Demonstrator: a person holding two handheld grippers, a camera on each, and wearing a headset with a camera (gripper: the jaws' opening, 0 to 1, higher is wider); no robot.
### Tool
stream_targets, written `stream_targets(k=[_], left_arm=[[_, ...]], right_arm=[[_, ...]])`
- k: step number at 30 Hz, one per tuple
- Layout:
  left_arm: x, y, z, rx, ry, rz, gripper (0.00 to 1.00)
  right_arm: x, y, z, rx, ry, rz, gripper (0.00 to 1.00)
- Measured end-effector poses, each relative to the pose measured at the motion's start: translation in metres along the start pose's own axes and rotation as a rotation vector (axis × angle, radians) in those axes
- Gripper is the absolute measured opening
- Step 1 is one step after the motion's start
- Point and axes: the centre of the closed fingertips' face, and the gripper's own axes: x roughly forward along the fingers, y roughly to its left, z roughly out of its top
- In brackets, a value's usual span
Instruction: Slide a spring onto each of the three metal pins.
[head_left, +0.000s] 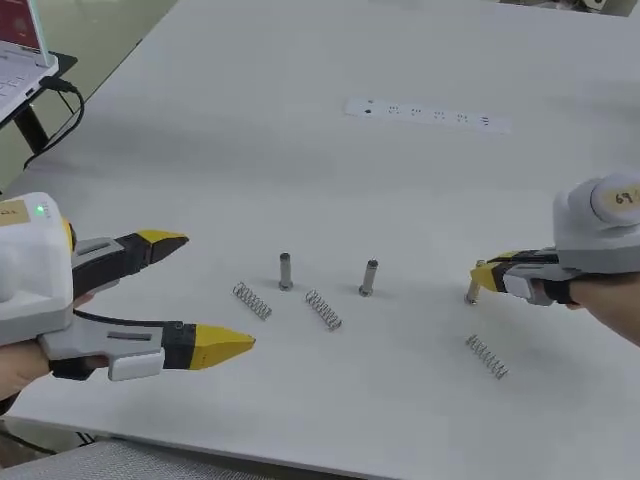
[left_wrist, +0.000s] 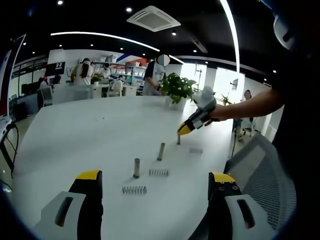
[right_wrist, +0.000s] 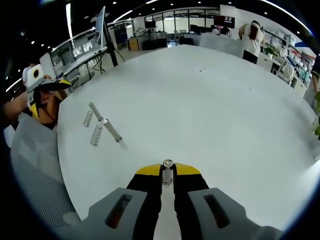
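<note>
Head view: right gripper (head_left: 478, 284) pinches the rightmost steel pin (head_left: 471, 295); left gripper (head_left: 216, 290) hangs with yellow-tipped jaws spread, empty.
Toward the near edge of the white counter (head_left: 350, 180) the middle steel pin (head_left: 369, 277) and the left steel pin (head_left: 285, 271) stand upright and bare. Three thin silver wire coil springs lie flat closer to that edge: the left spring (head_left: 252, 300), middle spring (head_left: 323, 309) and right spring (head_left: 486, 356), none threaded. The springs look light, squashy and apt to roll or flick away, so a gentle pinch across the coils near mid-length seems best, leaving one end open. The pins look stiff, smooth and easily toppled, better steadied low on the shaft.
</note>
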Motion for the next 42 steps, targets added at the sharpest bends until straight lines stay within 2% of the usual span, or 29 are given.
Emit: stream_targets(k=[28, 42], left_arm=[[-0.001, -0.003, -0.001, 0.004, 0.008, -0.011, 0.84], [-0.002, 0.002, 0.002, 0.005, 0.003, 0.001, 0.86]], right_arm=[[-0.012, 0.005, -0.005, -0.030, 0.013, 0.013, 0.06], [-0.015, 0.007, 0.000, -0.034, 0.001, 0.023, 0.18]])
